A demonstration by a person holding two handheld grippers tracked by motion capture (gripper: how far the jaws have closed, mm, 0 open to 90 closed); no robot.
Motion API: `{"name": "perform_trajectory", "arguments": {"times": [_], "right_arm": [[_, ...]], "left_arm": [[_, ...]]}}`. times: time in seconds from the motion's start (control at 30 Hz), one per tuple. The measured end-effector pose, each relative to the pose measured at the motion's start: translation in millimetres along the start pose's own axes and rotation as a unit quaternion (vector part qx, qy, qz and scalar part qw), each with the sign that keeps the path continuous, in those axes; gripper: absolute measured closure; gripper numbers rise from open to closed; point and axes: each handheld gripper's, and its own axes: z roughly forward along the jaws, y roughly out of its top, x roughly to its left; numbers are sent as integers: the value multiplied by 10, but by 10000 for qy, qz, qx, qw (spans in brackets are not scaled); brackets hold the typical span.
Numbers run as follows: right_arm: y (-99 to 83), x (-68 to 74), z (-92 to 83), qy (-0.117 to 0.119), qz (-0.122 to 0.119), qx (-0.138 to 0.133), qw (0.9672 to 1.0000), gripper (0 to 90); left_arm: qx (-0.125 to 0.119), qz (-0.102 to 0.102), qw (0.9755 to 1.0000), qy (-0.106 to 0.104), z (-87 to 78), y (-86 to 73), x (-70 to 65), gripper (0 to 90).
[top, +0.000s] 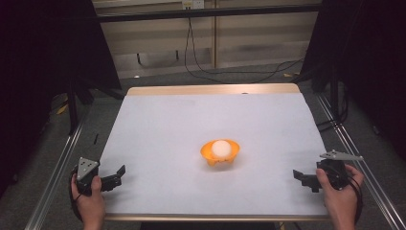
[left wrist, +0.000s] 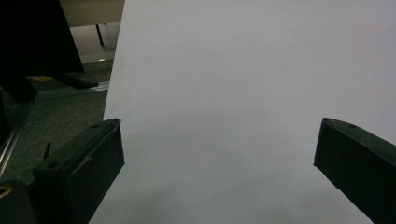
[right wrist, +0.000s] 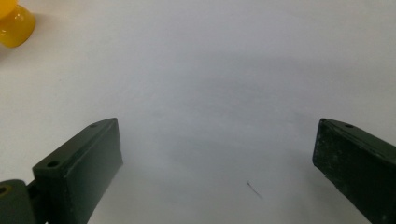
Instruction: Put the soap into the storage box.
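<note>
An orange bowl (top: 219,154) sits a little in front of the middle of the white table (top: 191,120), and a white ball (top: 221,147) rests inside it. Part of the bowl (right wrist: 14,23) shows at the top left corner of the right gripper view. My left gripper (top: 115,176) rests near the table's front left corner, open, with nothing between its jaws (left wrist: 219,158). My right gripper (top: 300,178) rests near the front right corner, also open and empty (right wrist: 219,158). Both stand well apart from the bowl.
The table has a wooden edge (top: 210,89) at the back. Metal rails (top: 57,167) run along both sides. Black cables (top: 201,67) lie on the floor behind the table. Dark curtains stand at left and right.
</note>
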Motion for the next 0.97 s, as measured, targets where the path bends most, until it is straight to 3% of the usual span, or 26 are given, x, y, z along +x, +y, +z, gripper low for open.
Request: {"name": "perform_trajectory", "arguments": {"times": [0.17, 0.47, 0.97], "right_arm": [[-114, -97, -145, -163, -31, -506, 9986, 16], [-284, -228, -254, -190, 57, -737, 9971, 16], [-407, -232, -268, -146, 90, -980, 9950, 19]], "left_arm": [[-38, -91, 9999, -30, -3, -4, 9, 14], [-25, -49, 10000, -17, -3, -3, 4, 16], [-9, -6, 10000, -1, -2, -1, 2, 16]]}}
